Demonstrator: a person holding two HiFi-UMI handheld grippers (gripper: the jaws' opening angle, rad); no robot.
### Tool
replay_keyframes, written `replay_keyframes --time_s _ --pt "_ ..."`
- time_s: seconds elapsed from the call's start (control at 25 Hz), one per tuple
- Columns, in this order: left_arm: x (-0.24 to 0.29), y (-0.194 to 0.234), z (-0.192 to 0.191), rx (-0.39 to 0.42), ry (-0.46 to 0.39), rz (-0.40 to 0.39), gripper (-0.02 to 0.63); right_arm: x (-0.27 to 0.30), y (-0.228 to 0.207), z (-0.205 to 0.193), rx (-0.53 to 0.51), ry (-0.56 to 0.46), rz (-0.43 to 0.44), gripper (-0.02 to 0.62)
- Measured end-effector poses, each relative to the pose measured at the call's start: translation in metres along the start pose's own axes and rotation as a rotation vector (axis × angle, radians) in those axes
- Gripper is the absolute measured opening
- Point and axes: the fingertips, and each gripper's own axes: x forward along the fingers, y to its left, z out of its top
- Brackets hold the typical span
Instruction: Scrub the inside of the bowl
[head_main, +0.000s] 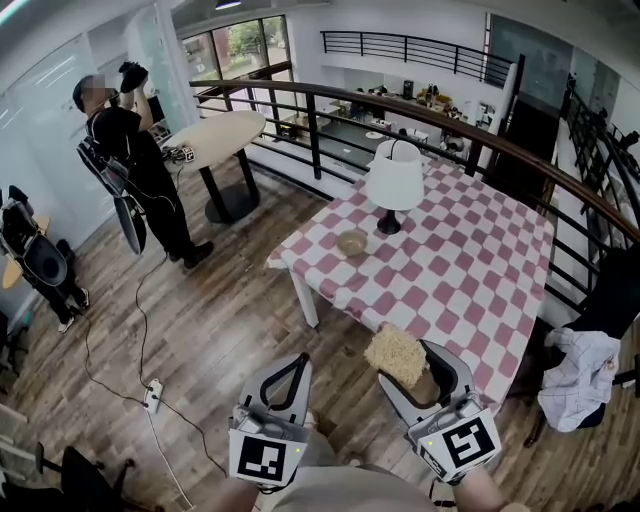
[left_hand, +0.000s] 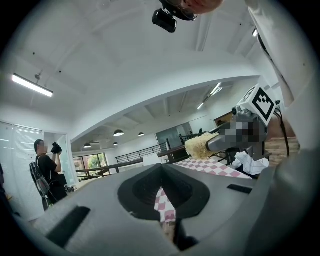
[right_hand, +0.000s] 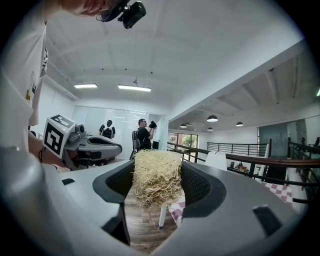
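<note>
A small tan bowl (head_main: 352, 243) stands on the pink-and-white checked table (head_main: 470, 270), in front of a white lamp (head_main: 395, 180). My right gripper (head_main: 405, 362) is shut on a straw-coloured fibrous scrubber (head_main: 396, 355), held in the air just short of the table's near edge. In the right gripper view the scrubber (right_hand: 157, 177) fills the gap between the jaws of the right gripper (right_hand: 158, 172). My left gripper (head_main: 300, 361) hangs beside it over the wooden floor, shut and empty. The left gripper view shows the left gripper (left_hand: 162, 167) with its tips together and the scrubber (left_hand: 200, 146) off to the right.
A person (head_main: 140, 170) stands at the far left next to a round table (head_main: 225, 135). A dark railing (head_main: 450, 120) runs behind the checked table. A chair draped with cloth (head_main: 580, 370) sits at the right. A cable and power strip (head_main: 152, 395) lie on the floor.
</note>
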Motion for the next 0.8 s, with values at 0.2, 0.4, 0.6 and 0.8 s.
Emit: replay_keyframes --time_s 0.2,0.4,0.6,0.8 --pt "0.014 0.004 -0.01 -0.02 0.012 -0.003 0.014 0.014 -0.008 -0.008 -0.013 0.015 0.015 0.285" --pt "0.034 0.025 -0.02 -0.028 0.011 0.0 0.014 0.042 -0.018 -0.012 -0.006 0.013 0.011 0.284" --pt "0.064 0.043 -0.034 -0.052 0.014 -0.021 0.014 0.076 -0.032 -0.018 -0.005 0.044 0.017 0.284" --pt "0.1 0.068 -0.048 -0.07 0.024 -0.054 0.014 0.114 -0.055 -0.026 0.002 0.066 -0.012 0.284"
